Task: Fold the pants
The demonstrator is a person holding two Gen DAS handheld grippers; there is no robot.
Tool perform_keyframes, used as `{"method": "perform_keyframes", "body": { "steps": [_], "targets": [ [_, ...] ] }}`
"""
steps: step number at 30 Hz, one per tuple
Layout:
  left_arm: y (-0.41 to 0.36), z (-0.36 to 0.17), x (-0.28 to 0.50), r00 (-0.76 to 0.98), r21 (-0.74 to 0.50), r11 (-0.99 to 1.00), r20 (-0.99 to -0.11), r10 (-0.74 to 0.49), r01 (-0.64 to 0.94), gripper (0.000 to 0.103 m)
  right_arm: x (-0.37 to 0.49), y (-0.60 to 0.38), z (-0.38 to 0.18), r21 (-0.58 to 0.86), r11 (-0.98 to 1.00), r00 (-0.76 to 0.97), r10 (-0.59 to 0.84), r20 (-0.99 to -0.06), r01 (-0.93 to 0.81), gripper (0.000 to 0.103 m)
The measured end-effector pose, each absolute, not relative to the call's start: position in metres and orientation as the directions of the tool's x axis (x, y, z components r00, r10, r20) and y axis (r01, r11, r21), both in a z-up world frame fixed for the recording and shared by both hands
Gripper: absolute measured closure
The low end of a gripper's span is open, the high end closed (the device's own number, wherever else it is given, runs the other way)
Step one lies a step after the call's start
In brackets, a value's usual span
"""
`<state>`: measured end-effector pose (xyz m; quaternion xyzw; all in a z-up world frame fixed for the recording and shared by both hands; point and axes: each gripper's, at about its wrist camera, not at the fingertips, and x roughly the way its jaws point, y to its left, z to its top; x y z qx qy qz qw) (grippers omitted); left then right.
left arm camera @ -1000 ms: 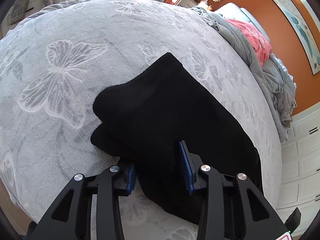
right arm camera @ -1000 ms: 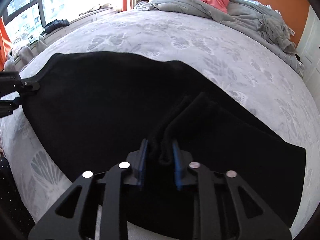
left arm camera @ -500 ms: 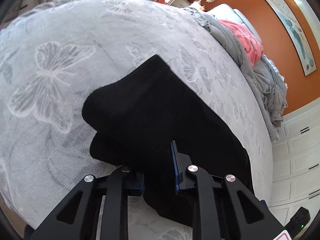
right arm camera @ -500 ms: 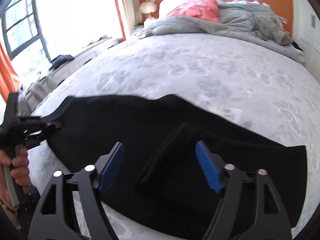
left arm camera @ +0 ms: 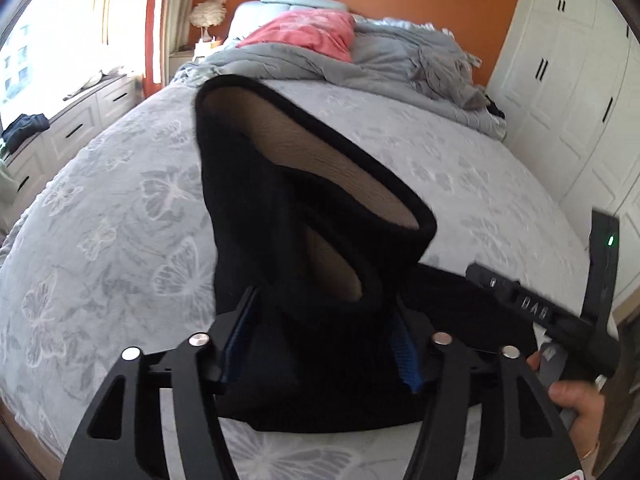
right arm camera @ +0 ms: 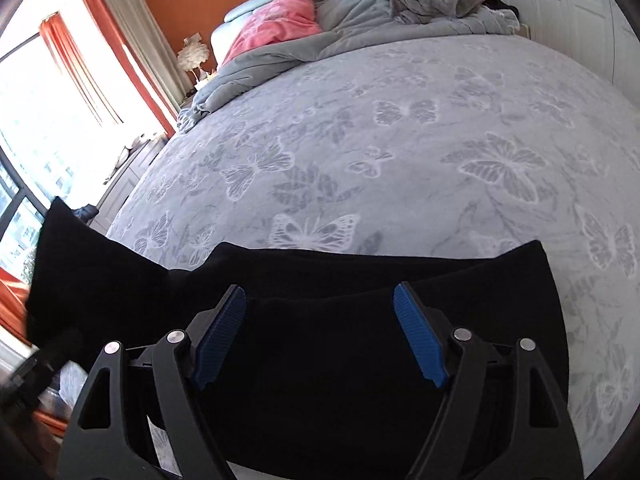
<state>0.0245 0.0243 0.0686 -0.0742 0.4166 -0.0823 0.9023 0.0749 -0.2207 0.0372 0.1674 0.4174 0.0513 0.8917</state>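
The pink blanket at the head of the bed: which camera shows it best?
The left wrist view: the pink blanket faces the camera, upright. The right wrist view shows the same blanket tilted, near the top edge.

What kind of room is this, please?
Most likely a home bedroom: a large bed with a butterfly-pattern cover, a crumpled grey duvet and pink pillow at its head, and white wardrobe doors alongside.

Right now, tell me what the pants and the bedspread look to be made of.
Pants: thick matte black knit, probably fleece-lined; a tan fuzzy inside shows at the leg openings.
Bedspread: soft grey plush or woven cloth, faint sheen, with paler butterfly shapes worked in.
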Motion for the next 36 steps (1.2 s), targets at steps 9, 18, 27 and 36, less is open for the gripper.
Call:
{"method": "perform_keyframes", "body": {
  "steps": [9,18,27,36],
  "targets": [
    [0.057,0.016,-0.029,0.582,-0.21,0.977,-0.791,-0.19,0.034,0.026,0.072,-0.188,0.039,0.38,0.921,0.608,0.352,-0.712,-0.088,0.021],
    [0.103,0.014,-0.059,0.609,-0.152,0.984,-0.79,-0.063,-0.095,0.023,0.094,-0.131,-0.015,0.374,0.917,0.463,0.395,-0.794,-0.142,0.026],
    [0.12,0.033,-0.068,0.628,-0.234,0.968,-0.767,-0.129,-0.087,0.022,0.066,-0.119,0.077,0.402,0.87,0.582,0.49,-0.649,-0.285,0.08],
    [0.084,0.041,-0.058,0.624,-0.302,0.953,-0.745,-0.236,0.0,0.019,0.028,-0.271,0.088,0.255,0.966,0.661,0.221,-0.717,-0.046,0.079]
  ]
}}
